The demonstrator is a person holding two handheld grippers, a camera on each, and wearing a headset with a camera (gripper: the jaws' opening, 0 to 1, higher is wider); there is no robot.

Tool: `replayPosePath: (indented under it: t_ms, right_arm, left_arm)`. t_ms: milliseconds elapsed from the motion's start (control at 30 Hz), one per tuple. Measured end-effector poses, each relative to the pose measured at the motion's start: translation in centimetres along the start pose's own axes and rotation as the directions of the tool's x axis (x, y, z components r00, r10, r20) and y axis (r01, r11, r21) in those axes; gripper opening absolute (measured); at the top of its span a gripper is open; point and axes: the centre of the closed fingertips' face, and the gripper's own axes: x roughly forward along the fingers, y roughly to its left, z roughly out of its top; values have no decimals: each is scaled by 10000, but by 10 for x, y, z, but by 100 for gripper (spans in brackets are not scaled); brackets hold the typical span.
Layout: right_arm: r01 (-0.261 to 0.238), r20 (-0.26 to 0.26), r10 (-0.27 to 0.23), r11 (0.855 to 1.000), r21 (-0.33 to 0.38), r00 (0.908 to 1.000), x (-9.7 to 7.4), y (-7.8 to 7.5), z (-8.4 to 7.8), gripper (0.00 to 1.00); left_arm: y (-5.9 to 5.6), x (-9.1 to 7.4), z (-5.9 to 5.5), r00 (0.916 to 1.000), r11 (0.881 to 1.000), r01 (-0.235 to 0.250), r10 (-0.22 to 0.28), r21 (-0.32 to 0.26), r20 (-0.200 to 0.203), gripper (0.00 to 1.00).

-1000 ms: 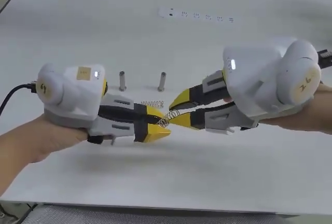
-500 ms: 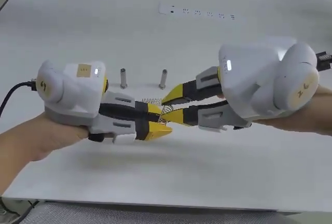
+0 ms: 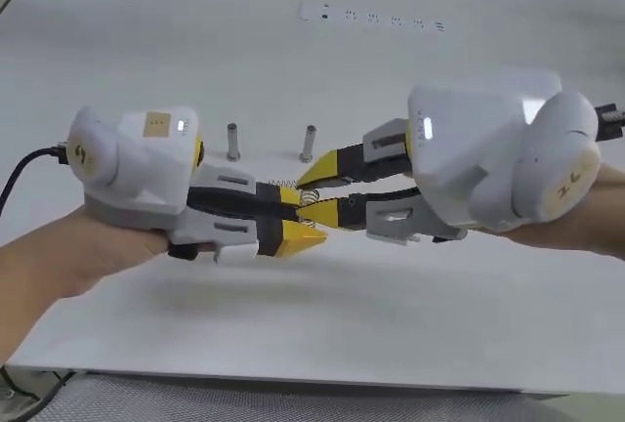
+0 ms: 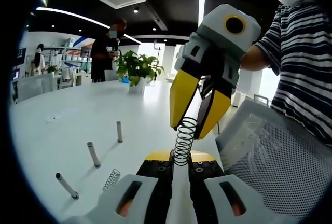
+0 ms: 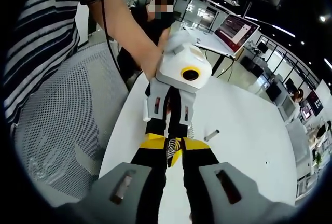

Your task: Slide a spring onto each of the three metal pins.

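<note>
While the left gripper pinched one end of the spring, its axis ran toward the right gripper, jaws spread around the far end.

White-and-grey plastic left gripper and matching right gripper, black jaws tipped in yellow on both. Silvery coiled wire spring. Dull grey metal pins, plain white workbench, black cable. Dark-and-white stripes across person's short-sleeved shirt; pale grey mesh on chair.
</note>
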Motion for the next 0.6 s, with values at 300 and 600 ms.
replayPosePath:
  t_ms: [300,600]
  right_arm:
    - [2,38,-2,10000,-99,10000,0,1,0,12]
    - [-46,-103,44,9999,-160,9999,0,2,0,11]
  left_arm:
    - [0,-3,0,9999,9999,-109,110,-37,58,8]
    - [-1,-4,-1,9998,9998,-195,195,-59,48,8]
